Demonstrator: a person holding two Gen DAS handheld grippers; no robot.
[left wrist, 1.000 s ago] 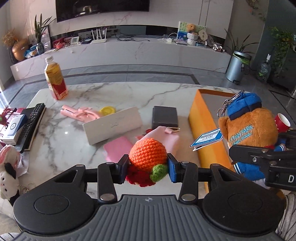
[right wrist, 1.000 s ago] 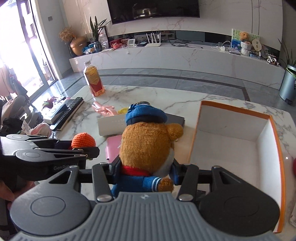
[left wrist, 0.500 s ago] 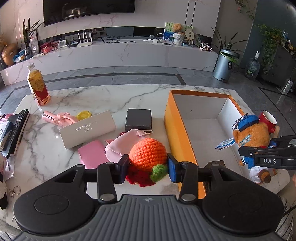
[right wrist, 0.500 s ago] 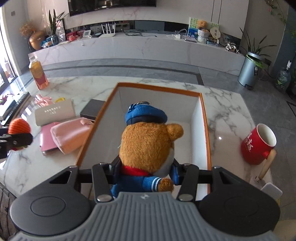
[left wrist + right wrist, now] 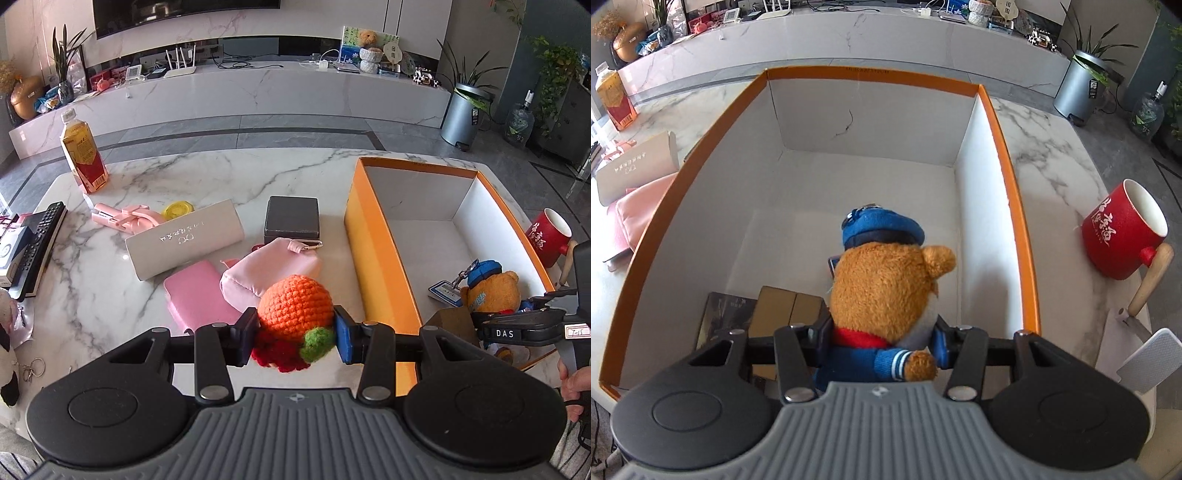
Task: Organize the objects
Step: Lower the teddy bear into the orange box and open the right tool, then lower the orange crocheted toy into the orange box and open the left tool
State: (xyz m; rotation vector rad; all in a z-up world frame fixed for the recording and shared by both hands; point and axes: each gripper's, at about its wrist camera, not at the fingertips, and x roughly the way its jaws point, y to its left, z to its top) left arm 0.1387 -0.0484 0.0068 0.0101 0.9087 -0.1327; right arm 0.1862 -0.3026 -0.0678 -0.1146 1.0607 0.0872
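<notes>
We grip the brown plush bear w/ blue cap [image 5: 886, 291] in the R gripper [image 5: 882, 343], low inside the orange-rimmed white cardboard box [image 5: 1008, 155]; L gripper [image 5: 295, 332] clamps the orange crocheted ball [image 5: 295, 302] just outside the box. Risk: bear tips onto the small cartons [image 5: 775, 306] on release.

Box [image 5: 380, 258]: right part of table [image 5: 221, 173].
Bear [image 5: 886, 291]: inside box, near end, beside flat packets [image 5: 775, 310].
Mug [image 5: 1119, 236]: right of box.
Pouch [image 5: 269, 269], cases [image 5: 184, 240]: left of box.
Bottle [image 5: 83, 158]: far left.
</notes>
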